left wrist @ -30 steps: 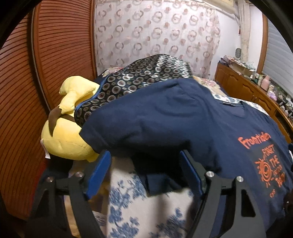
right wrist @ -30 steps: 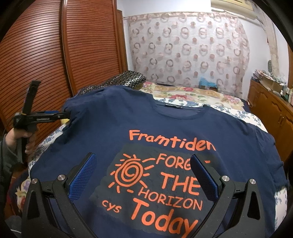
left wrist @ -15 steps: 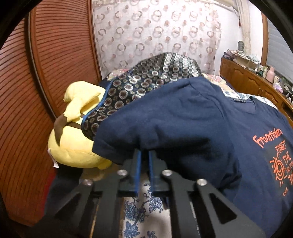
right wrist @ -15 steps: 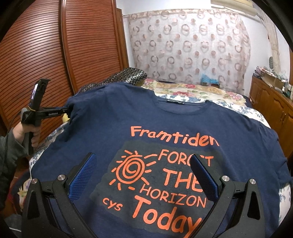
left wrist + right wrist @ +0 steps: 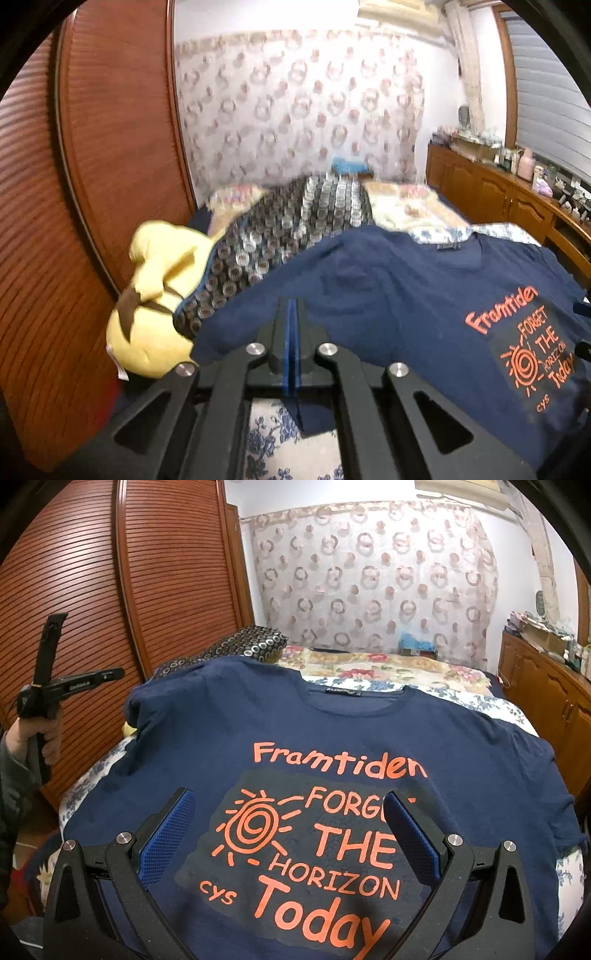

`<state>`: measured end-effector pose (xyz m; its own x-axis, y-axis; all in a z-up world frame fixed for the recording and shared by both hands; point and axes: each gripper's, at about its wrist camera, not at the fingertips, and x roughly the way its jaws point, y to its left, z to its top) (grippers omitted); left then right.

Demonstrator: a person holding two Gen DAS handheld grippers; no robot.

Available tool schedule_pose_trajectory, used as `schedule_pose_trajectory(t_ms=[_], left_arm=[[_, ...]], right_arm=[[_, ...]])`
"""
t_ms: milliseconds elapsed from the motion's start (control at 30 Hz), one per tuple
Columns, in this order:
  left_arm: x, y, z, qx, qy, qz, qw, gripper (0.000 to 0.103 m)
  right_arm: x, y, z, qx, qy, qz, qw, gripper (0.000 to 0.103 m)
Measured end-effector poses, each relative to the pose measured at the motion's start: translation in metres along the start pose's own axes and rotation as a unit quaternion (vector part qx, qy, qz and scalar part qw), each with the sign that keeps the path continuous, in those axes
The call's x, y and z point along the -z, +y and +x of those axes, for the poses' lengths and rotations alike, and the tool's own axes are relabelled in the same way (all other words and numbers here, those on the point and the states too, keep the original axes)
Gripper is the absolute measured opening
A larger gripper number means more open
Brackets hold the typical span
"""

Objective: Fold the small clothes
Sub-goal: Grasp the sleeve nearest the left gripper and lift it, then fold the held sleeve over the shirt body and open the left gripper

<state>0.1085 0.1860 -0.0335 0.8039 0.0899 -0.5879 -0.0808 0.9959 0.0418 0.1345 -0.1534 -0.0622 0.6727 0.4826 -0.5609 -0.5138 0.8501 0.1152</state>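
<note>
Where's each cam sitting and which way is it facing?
Left wrist: on the left gripper, at the side of the bed, facing across the navy printed T-shirt and yellow plush toy; its own jaws show, opening, nothing visibly between.
Right wrist: on the open right gripper, at the shirt's hem, facing the ring-patterned curtain; the left hand shows.
Shared: T-shirt, curtain, slatted wooden doors.

I am looking at slatted wooden wardrobe doors (image 5: 92, 602) running down the left, a ring-patterned curtain (image 5: 373, 587) hanging behind the bed's far edge, and a cluttered wooden dresser (image 5: 517, 206) lining the right wall.
</note>
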Motion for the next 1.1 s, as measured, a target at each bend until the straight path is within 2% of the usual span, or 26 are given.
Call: schedule_pose_trajectory(t_ms=[100,167,233,333,500,600,667,700,733,833,967,1100], left_arm=[[0.012,0.005,0.013,-0.009,0.033,0.012,0.9993,0.036],[0.025,0.011,0.024,-0.007,0.062,0.019,0.9979,0.037],[0.037,0.015,0.035,-0.020,0.088,0.028,0.9955,0.040],[0.047,0.023,0.047,-0.037,0.103,0.035,0.9933,0.043],[0.049,0.026,0.061,-0.060,0.102,0.040,0.9921,0.043],[0.047,0.023,0.063,-0.046,0.095,0.043,0.9935,0.043],[0.047,0.023,0.063,-0.041,0.088,0.045,0.9943,0.038],[0.047,0.023,0.062,-0.037,0.085,0.043,0.9947,0.013],[0.046,0.026,0.060,-0.039,0.085,0.036,0.9949,0.003],[0.044,0.029,0.046,-0.025,0.073,0.020,0.9968,0.001],[0.035,0.023,0.019,-0.025,0.041,0.019,0.9987,0.000],[0.013,0.000,-0.013,0.002,0.001,0.029,0.9996,0.000]], right_arm=[[0.001,-0.002,0.000,-0.001,0.002,0.001,1.000,0.103],[0.002,-0.002,0.000,-0.003,0.003,0.003,1.000,0.103],[0.004,-0.002,0.001,-0.005,0.005,0.003,1.000,0.103],[0.006,0.002,0.003,-0.007,0.007,0.001,1.000,0.103],[0.005,0.005,0.004,-0.005,0.008,-0.004,1.000,0.103],[0.006,0.005,0.005,-0.004,0.008,-0.002,1.000,0.103],[0.007,0.003,0.006,-0.002,0.008,0.000,1.000,0.103],[0.007,0.002,0.006,-0.002,0.008,0.001,1.000,0.103],[0.008,0.001,0.006,-0.002,0.008,0.001,1.000,0.103],[0.009,-0.001,0.006,-0.002,0.008,0.003,1.000,0.103],[0.009,-0.002,0.005,-0.002,0.007,0.003,1.000,0.103],[0.008,-0.003,0.004,-0.001,0.006,0.004,1.000,0.103]])
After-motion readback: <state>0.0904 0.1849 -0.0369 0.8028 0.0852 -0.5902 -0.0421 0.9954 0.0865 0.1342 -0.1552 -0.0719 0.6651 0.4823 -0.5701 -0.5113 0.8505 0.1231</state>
